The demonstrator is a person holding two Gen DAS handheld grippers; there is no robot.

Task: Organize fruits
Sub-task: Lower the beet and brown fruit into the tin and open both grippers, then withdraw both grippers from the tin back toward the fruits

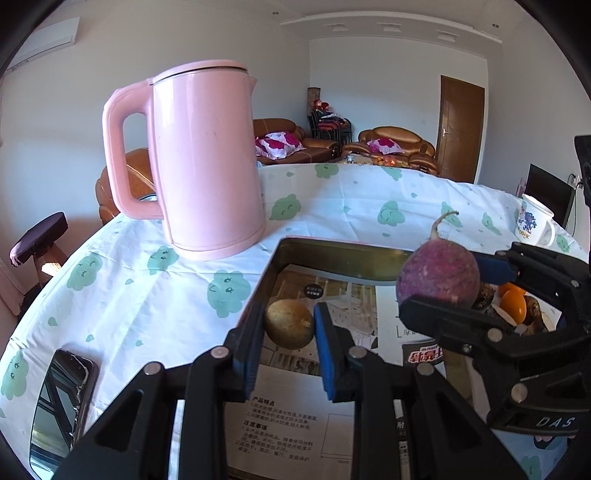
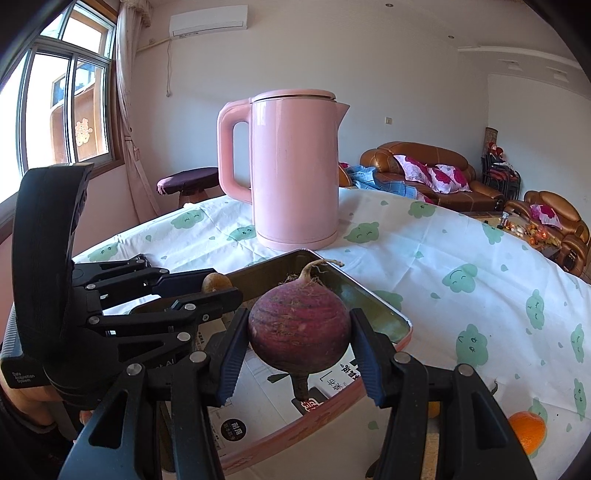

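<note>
On a cloud-print tablecloth (image 2: 461, 258), we held the purple radish (image 2: 299, 332) at lower centre, right gripper (image 2: 299, 345) clamped on its sides, over the tin tray (image 2: 373, 299) to set it down. Our left gripper (image 1: 288, 328) gripped a small brown fruit (image 1: 290, 326) above the tray's paper-lined floor.

White walls (image 2: 406, 74) and ceiling, daylit through a barred window (image 2: 66, 107) with a pale curtain (image 2: 129, 110) beside it. Air conditioner (image 2: 208, 20) high on the wall. Brown leather sofas (image 2: 424, 166) with flowered cushions (image 2: 439, 173) along the far side, a wooden door (image 1: 460, 129), a purple-topped stool (image 2: 188, 181) near the window.
</note>
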